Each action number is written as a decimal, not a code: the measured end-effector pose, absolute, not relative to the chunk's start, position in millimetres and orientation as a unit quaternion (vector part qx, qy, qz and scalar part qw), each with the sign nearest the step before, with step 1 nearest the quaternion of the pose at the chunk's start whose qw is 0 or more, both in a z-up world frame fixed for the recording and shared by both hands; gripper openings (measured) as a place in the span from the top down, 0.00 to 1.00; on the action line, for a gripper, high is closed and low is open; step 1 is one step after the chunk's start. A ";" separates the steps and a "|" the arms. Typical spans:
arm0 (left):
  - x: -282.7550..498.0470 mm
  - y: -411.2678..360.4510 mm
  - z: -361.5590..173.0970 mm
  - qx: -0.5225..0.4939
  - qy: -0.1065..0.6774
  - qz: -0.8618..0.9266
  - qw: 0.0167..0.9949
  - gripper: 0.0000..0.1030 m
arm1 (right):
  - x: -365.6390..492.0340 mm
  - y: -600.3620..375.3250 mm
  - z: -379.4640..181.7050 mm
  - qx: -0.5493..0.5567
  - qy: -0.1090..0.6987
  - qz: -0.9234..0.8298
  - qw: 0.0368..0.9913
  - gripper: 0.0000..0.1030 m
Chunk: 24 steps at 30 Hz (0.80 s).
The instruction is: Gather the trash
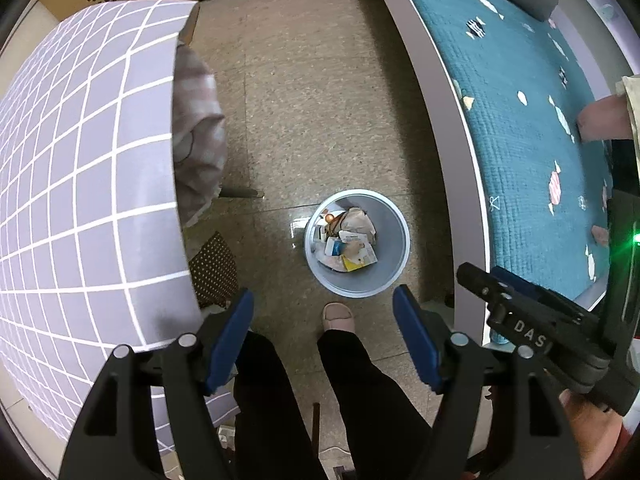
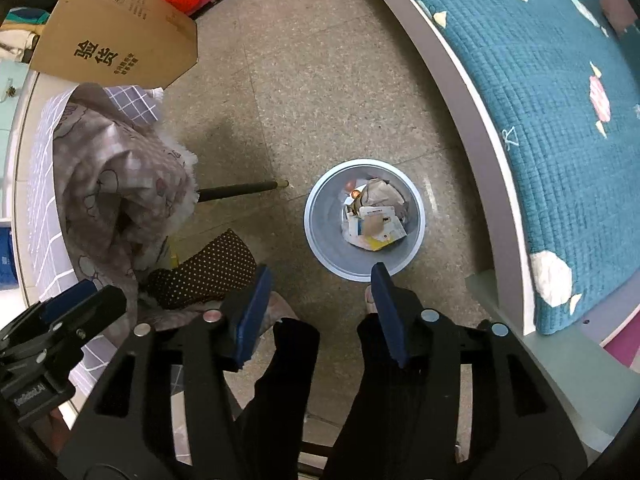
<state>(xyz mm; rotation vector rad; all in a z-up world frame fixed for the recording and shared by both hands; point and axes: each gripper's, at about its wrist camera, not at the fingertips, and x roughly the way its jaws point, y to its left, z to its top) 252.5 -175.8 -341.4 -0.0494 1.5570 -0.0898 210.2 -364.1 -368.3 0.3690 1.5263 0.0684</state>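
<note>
On the speckled stone floor [image 2: 320, 92], mid-frame, stood a trash-filled bin [image 2: 324, 236]; both the left gripper [image 1: 323, 308] and the right gripper [image 2: 322, 280] had their jaws spread, empty.

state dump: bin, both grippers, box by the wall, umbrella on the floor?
trash bin: upright on the floor, no lid, paper and packaging trash in the bottom
left gripper: open, nothing between the fingers
right gripper: open, nothing between the fingers
cardboard box: flap hanging open
umbrella: lying flat, only its dark tip end shows, closed or not can't be told
</note>
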 end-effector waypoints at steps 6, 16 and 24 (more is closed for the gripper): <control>249.0 -174.6 -307.2 -0.016 0.683 -0.033 0.729 0.31 | 205.0 -357.0 -322.9 0.153 0.671 0.050 0.724 0.44; 226.5 -168.7 -193.8 -0.013 0.610 0.025 0.792 0.21 | 184.9 -338.3 -191.0 0.098 0.591 0.129 0.790 0.28; 186.2 -161.6 -120.2 -0.028 0.554 0.052 0.831 0.20 | 152.1 -328.9 -119.9 0.058 0.530 0.166 0.830 0.23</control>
